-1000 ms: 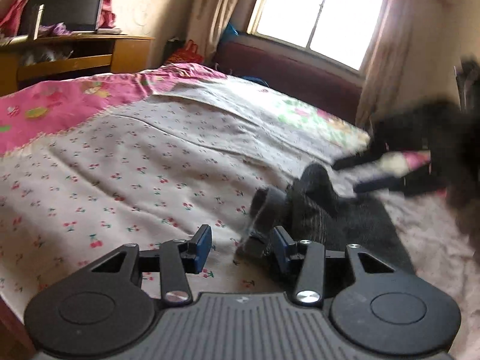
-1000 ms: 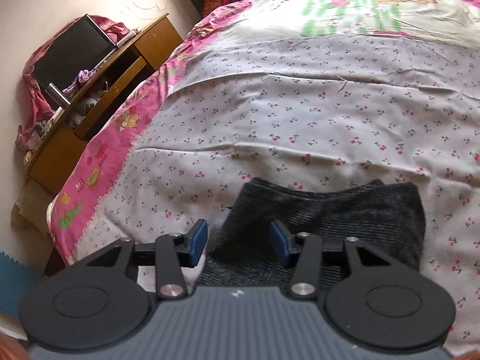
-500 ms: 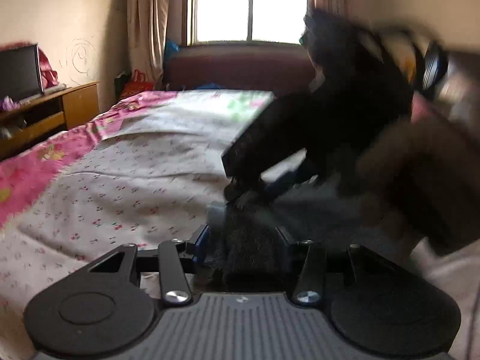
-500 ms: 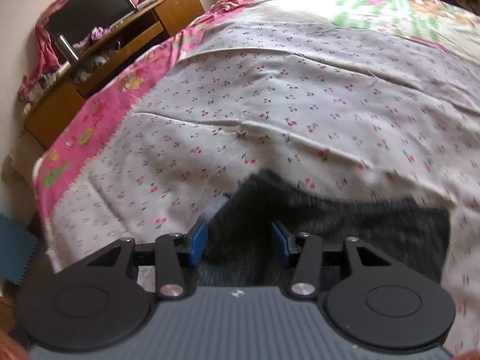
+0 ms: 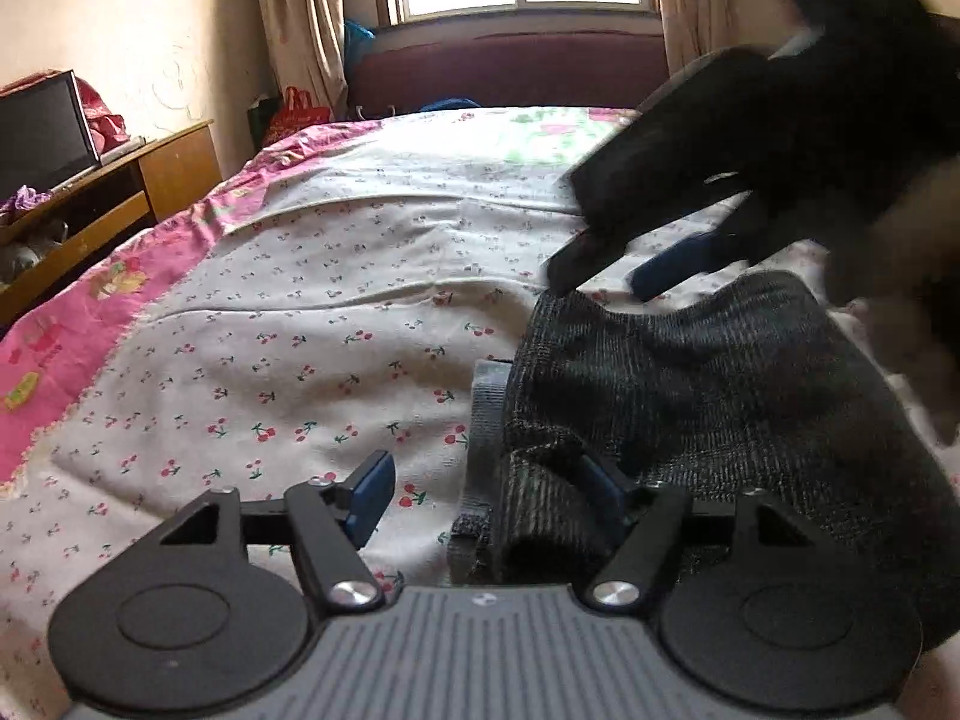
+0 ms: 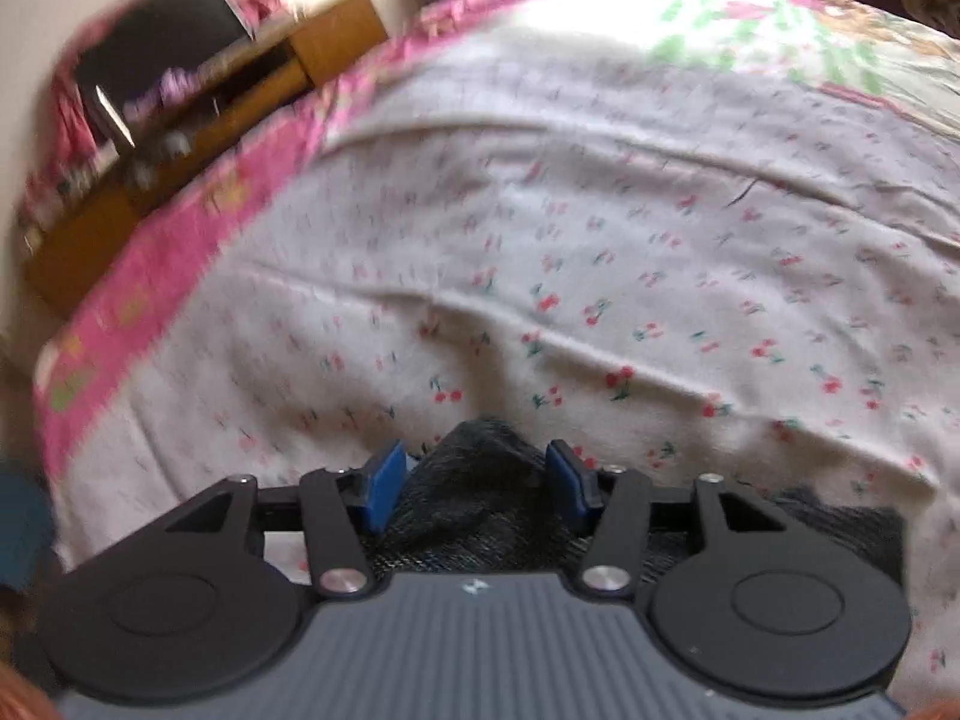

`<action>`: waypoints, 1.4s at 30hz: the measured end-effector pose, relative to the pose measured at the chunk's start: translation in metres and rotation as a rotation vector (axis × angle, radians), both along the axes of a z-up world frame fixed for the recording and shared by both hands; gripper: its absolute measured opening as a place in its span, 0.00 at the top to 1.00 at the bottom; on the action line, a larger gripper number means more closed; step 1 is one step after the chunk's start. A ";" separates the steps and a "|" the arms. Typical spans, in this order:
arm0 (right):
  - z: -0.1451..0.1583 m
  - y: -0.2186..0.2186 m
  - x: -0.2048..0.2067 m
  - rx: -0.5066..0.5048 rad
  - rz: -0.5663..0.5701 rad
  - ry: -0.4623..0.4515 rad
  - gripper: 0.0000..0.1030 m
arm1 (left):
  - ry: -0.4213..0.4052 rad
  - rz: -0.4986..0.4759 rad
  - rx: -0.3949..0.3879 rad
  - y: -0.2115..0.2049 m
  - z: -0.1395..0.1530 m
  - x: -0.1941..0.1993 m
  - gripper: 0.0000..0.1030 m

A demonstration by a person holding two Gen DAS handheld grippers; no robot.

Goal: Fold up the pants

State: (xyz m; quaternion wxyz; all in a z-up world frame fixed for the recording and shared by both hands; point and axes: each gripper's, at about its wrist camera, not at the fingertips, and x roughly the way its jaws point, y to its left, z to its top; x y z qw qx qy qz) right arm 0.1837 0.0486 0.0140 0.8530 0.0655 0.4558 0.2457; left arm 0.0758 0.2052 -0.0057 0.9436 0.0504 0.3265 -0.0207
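Note:
The dark grey knit pants (image 5: 690, 396) lie bunched on the cherry-print bed sheet (image 5: 312, 360), in front and to the right in the left wrist view. My left gripper (image 5: 489, 489) is open; the near fold of the pants lies against its right pad, the left pad is over bare sheet. My right gripper (image 5: 624, 270) shows in the same view, open, just above the far edge of the pants. In the right wrist view, my right gripper (image 6: 477, 483) is open with a peak of the pants (image 6: 480, 498) between its pads.
A wooden desk (image 5: 108, 198) with a dark monitor (image 5: 42, 138) stands left of the bed. The maroon headboard (image 5: 510, 72), window and curtains are at the far end. A pink floral border (image 5: 78, 312) runs along the sheet's left edge.
My left gripper has opened wider and pulled back, with the pants fold now at its right pad. My right gripper has moved forward over the pants' far edge; its view is blurred by motion.

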 end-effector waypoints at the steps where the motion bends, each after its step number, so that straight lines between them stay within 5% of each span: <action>1: 0.007 -0.011 -0.009 0.022 0.002 -0.018 0.49 | -0.019 0.004 -0.001 -0.002 0.007 -0.005 0.20; 6: 0.025 -0.050 -0.052 0.039 0.005 -0.083 0.47 | -0.104 0.006 0.092 -0.020 0.030 -0.010 0.21; 10: 0.008 -0.030 -0.044 -0.083 0.045 -0.082 0.48 | -0.037 0.001 0.257 -0.040 0.003 0.015 0.20; 15: -0.032 0.001 -0.015 -0.208 0.064 -0.043 0.50 | 0.033 0.043 0.213 -0.028 -0.012 0.032 0.18; 18: -0.021 -0.012 -0.014 -0.143 0.022 -0.022 0.52 | 0.048 0.063 0.161 -0.025 -0.001 0.030 0.18; 25: 0.027 -0.084 -0.086 0.012 -0.041 -0.075 0.51 | -0.019 0.096 0.021 -0.034 0.039 -0.014 0.18; 29: 0.027 -0.113 -0.130 0.022 -0.091 -0.081 0.51 | -0.016 0.083 -0.073 -0.051 0.049 -0.036 0.06; 42: -0.001 -0.159 -0.190 0.026 -0.195 0.016 0.50 | 0.073 0.008 -0.016 -0.111 0.036 -0.074 0.00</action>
